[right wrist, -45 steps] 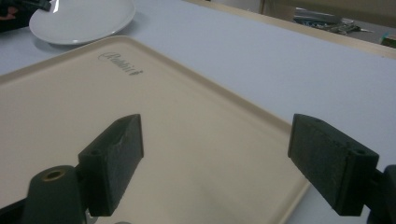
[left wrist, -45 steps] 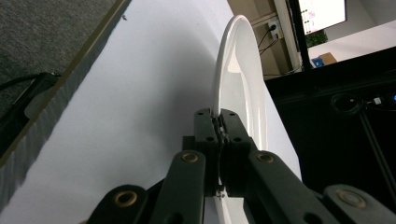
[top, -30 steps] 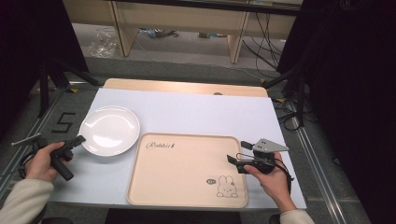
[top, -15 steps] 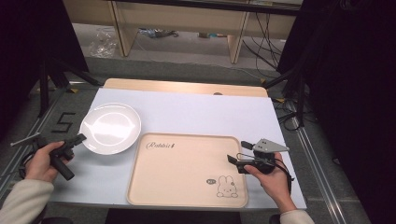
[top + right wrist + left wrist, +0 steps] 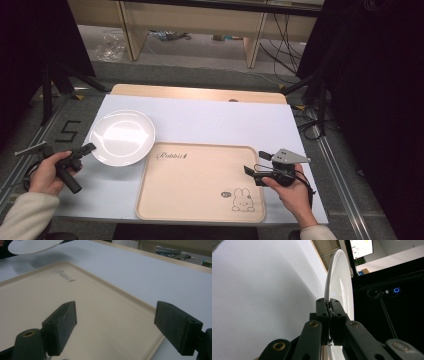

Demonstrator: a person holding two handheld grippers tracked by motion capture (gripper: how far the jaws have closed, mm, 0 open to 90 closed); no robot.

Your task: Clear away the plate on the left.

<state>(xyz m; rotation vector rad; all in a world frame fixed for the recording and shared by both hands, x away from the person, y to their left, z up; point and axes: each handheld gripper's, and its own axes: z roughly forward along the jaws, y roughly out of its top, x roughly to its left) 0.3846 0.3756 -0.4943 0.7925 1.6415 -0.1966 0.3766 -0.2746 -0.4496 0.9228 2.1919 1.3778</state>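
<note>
In the high view, the white plate [image 5: 122,138] is being held at about ten o'clock from the beige rabbit tray [image 5: 200,200], its right rim just over the tray's corner. The left gripper [image 5: 86,149] is pinching the plate's rim at about eight o'clock. The right gripper [image 5: 255,171] is being kept over the tray's right edge.

In the left gripper view, the jaws are being pressed tight on the plate's [image 5: 339,290] thin rim. The plate is judged stiff, glossy, slippery and breakable; a one-sided rim grip is likely letting it sag.

In the right gripper view, the jaws are being held wide, with nothing between them, above the tray [image 5: 105,322].
</note>
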